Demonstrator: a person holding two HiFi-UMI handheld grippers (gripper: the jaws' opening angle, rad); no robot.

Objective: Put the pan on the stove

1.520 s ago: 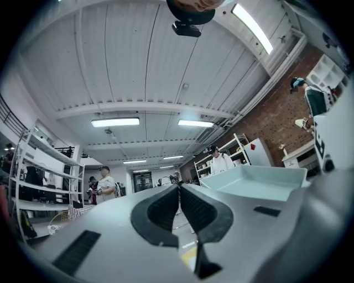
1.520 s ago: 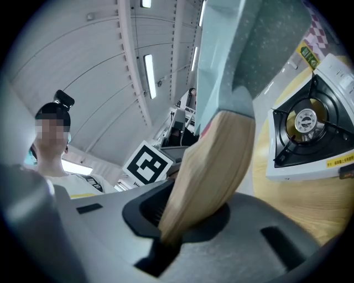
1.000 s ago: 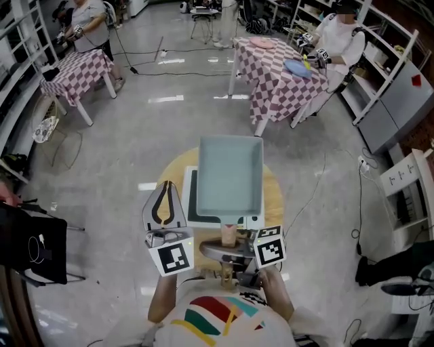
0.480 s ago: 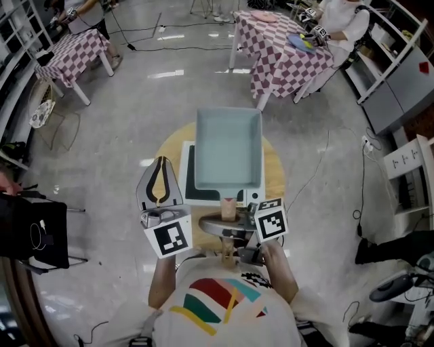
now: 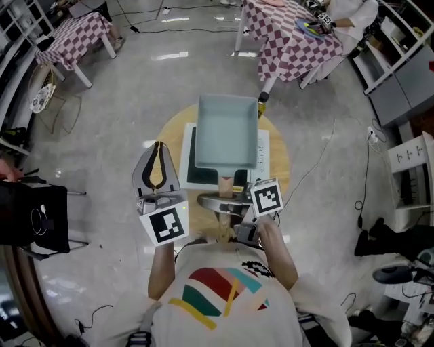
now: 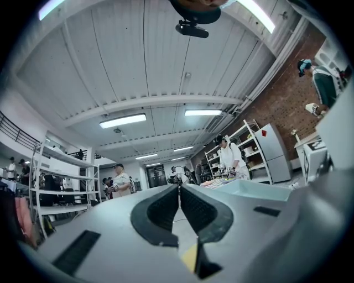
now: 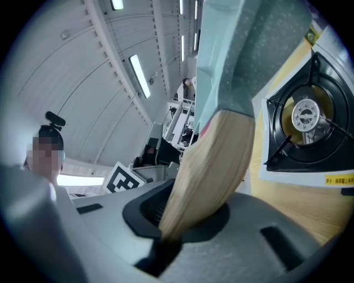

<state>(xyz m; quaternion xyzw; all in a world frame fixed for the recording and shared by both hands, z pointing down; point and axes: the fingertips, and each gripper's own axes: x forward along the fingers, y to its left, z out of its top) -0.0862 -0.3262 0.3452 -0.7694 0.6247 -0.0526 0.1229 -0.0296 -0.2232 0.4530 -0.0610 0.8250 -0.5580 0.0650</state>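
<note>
A pale teal square pan (image 5: 227, 132) with a wooden handle (image 5: 226, 183) hangs over the white stove (image 5: 263, 157), which stands on a round wooden table (image 5: 279, 169). My right gripper (image 5: 228, 203) is shut on the handle's near end. In the right gripper view the handle (image 7: 213, 160) runs up out of the right gripper (image 7: 182, 215) to the pan (image 7: 249, 50), with the burner (image 7: 306, 118) below at the right. My left gripper (image 5: 159, 148) is held left of the stove with nothing in it. The left gripper (image 6: 180, 190) points up at the ceiling, jaws shut.
Checkered-cloth tables stand at the far left (image 5: 71, 41) and far right (image 5: 291, 41), with a person (image 5: 342, 13) at the right one. Cables (image 5: 325, 162) trail on the shiny floor. A black bag (image 5: 30, 223) sits at the left. Shelving (image 5: 407, 54) lines the right wall.
The table, stove and pan have slid upward in the head view as the camera shifted. The pan stays gripped by its handle above the stove; the left gripper keeps its place.
</note>
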